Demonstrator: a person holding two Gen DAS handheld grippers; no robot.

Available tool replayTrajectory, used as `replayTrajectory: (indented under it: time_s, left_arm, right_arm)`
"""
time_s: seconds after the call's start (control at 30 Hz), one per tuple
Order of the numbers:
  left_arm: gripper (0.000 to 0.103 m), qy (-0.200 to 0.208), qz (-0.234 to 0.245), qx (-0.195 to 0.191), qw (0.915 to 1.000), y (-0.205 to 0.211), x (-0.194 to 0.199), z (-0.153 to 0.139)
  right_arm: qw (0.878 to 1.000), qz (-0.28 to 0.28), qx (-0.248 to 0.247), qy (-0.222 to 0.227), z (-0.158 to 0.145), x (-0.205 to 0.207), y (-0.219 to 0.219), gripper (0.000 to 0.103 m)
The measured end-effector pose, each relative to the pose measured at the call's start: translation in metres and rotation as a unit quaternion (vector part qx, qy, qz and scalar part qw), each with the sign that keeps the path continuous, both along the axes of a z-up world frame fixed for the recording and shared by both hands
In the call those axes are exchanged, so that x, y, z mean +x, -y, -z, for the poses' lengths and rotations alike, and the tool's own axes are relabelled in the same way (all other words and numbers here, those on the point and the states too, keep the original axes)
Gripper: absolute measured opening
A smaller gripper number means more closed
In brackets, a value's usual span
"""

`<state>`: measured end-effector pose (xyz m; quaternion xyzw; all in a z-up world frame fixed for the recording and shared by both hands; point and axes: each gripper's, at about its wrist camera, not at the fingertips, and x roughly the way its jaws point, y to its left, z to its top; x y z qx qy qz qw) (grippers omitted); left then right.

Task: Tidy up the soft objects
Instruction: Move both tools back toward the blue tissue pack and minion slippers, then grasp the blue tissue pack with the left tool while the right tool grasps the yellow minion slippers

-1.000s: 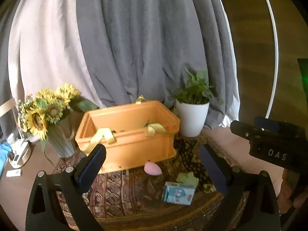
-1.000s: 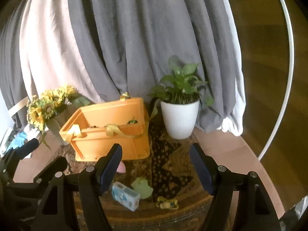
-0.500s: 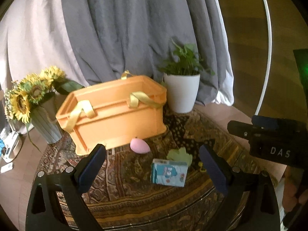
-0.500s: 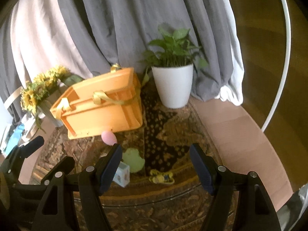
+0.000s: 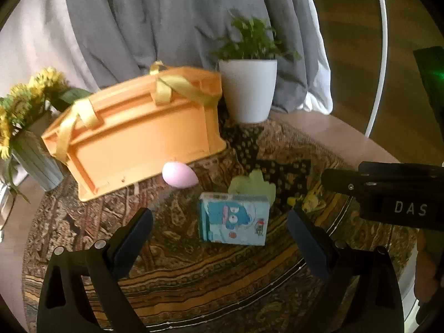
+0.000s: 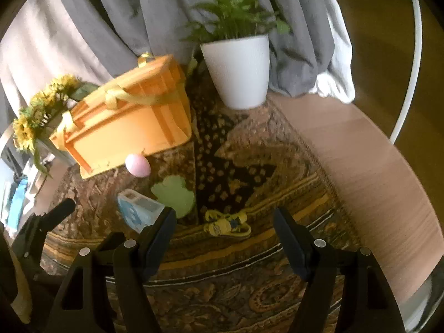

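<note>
Lying on the patterned rug [image 5: 194,291], the blue tissue pack [image 5: 234,219] looms nearer than a second ago, between the released left tongs [image 5: 219,238]; green sponge [image 5: 254,187] behind it, pink egg [image 5: 179,174] against the orange crate [image 5: 133,136]. Right tongs [image 6: 224,238] gape over a yellow toy [image 6: 226,223].

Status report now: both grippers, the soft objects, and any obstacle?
Left gripper open, empty. Right gripper open, empty. Pink egg, green toy, blue pack, yellow toy on rug, outside orange crate. Nothing blocking.
</note>
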<state>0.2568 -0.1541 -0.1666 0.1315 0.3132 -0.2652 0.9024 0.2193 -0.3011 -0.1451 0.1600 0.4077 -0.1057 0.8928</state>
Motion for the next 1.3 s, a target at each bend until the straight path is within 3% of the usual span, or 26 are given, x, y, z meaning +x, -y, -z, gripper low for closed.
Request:
replayTrajectory:
  time_s: [0.37, 0.83, 1.17, 1.27, 1.3]
  left_arm:
    - [0.099, -0.023, 0.017, 0.013, 0.9995, 0.01, 0.014, 0.03]
    - [0.099, -0.049, 0.034, 0.025, 0.9979, 0.022, 0.029, 0.051]
    - [0.099, -0.082, 0.034, 0.044, 0.9951, 0.031, 0.04, 0.063]
    - [0.096, -0.091, 0.036, 0.052, 0.9938, 0.033, 0.042, 0.067]
    - [0.089, -0.093, 0.037, 0.052, 0.9936, 0.033, 0.042, 0.067]
  right_arm:
    - [0.999, -0.001, 0.008, -0.041, 0.038, 0.018, -0.001, 0.073]
    - [0.997, -0.001, 0.016, -0.074, 0.06, 0.034, -0.003, 0.073]
    - [0.994, 0.001, -0.027, -0.105, 0.064, 0.042, -0.01, 0.069]
    - [0.994, -0.001, -0.033, -0.104, 0.064, 0.041, -0.012, 0.066]
    - [0.994, -0.003, -0.034, -0.102, 0.064, 0.041, -0.013, 0.063]
